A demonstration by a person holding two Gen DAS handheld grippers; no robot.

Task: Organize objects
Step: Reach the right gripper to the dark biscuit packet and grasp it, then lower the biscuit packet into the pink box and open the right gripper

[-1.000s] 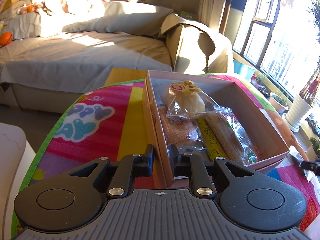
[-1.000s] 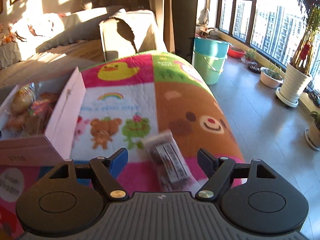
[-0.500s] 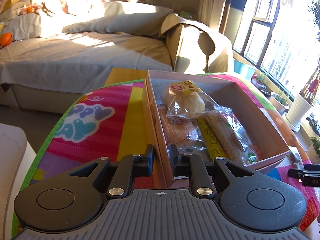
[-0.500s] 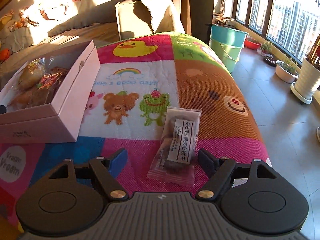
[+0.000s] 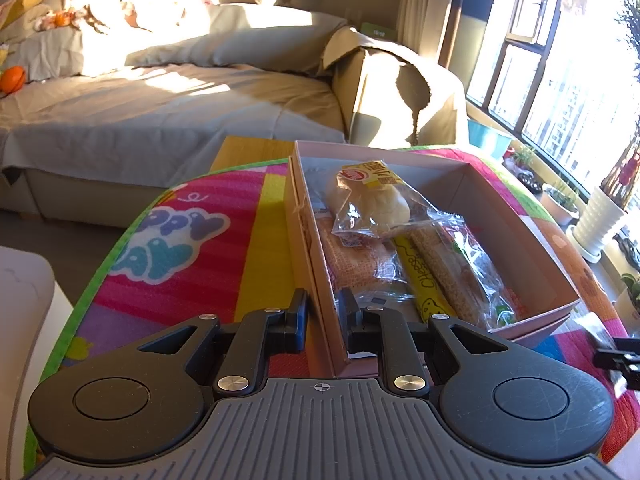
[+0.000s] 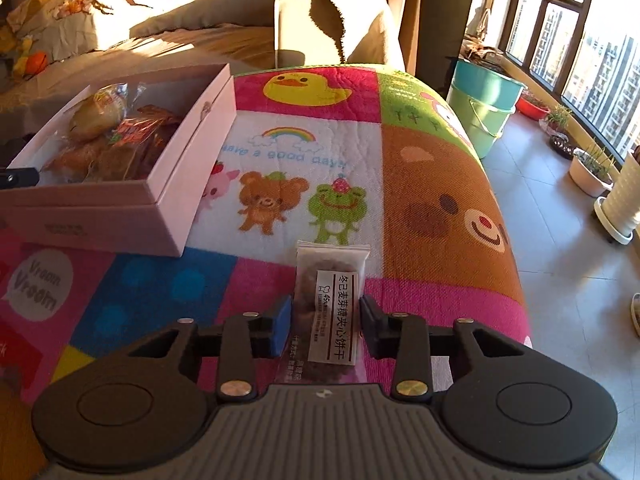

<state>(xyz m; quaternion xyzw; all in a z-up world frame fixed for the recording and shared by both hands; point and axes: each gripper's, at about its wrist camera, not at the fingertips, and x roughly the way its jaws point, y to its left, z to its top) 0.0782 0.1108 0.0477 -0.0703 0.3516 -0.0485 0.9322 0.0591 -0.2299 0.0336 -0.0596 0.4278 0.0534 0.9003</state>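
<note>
A pink cardboard box (image 5: 516,236) sits on a colourful cartoon mat (image 5: 192,248) and holds several wrapped snacks, with a bun packet (image 5: 370,196) on top. My left gripper (image 5: 323,316) is shut on the box's near left wall. The box also shows in the right wrist view (image 6: 172,200), at the left. A clear biscuit packet with a white label (image 6: 332,304) lies on the mat (image 6: 432,184). My right gripper (image 6: 325,322) has its jaws closed in on both sides of that packet, touching or nearly touching it.
A grey-covered sofa (image 5: 160,112) with cushions stands beyond the mat. A teal bucket (image 6: 484,108), potted plants (image 6: 592,168) and a white planter (image 6: 624,204) stand on the tiled floor by the windows at the right. The mat's right edge drops off near the packet.
My right gripper has moved in over the biscuit packet and narrowed its jaws from wide open to either side of it. The left gripper has stayed on the box wall.
</note>
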